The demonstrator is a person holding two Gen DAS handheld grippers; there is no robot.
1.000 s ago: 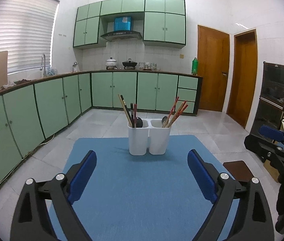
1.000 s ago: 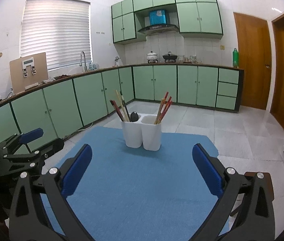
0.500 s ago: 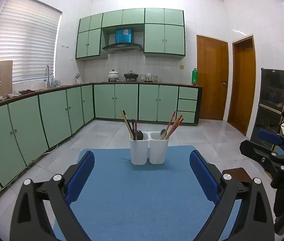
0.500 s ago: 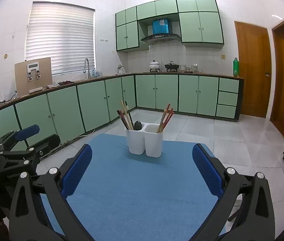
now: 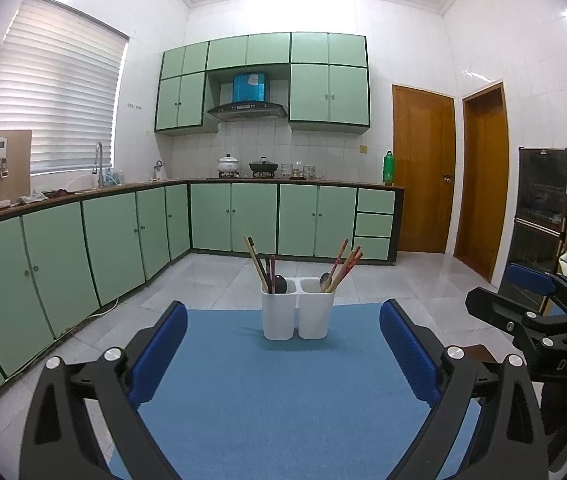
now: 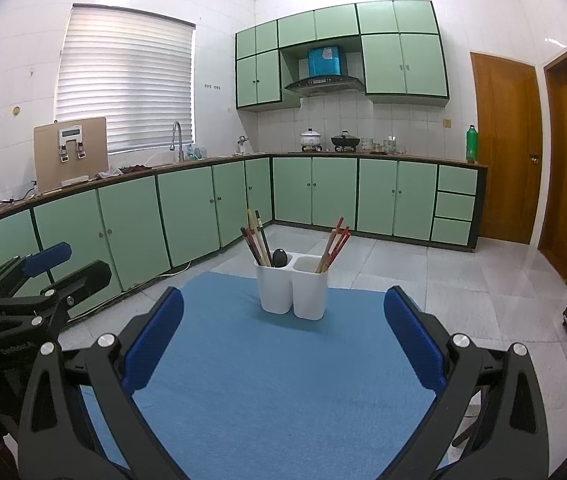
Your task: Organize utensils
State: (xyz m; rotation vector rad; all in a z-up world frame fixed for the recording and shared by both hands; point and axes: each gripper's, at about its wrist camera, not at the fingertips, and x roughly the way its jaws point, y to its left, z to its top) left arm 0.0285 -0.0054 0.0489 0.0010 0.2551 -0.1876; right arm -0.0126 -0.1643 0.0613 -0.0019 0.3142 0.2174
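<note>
A white two-cup utensil holder (image 5: 297, 314) stands on the blue desk (image 5: 275, 400). Its left cup holds chopsticks (image 5: 258, 263) and a dark spoon (image 5: 280, 283). Its right cup holds red chopsticks (image 5: 343, 265) and a metal spoon (image 5: 325, 279). The left gripper (image 5: 279, 354) and right gripper (image 6: 283, 340) hang back from the holder, fingers (image 5: 159, 350) spread wide, holding nothing.

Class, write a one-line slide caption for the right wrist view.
Open right gripper faces a white two-compartment utensil holder on a blue mat.

Blue mat (image 5: 267, 400) carries a white two-cup holder (image 5: 297, 314) (upright, far end).
</note>
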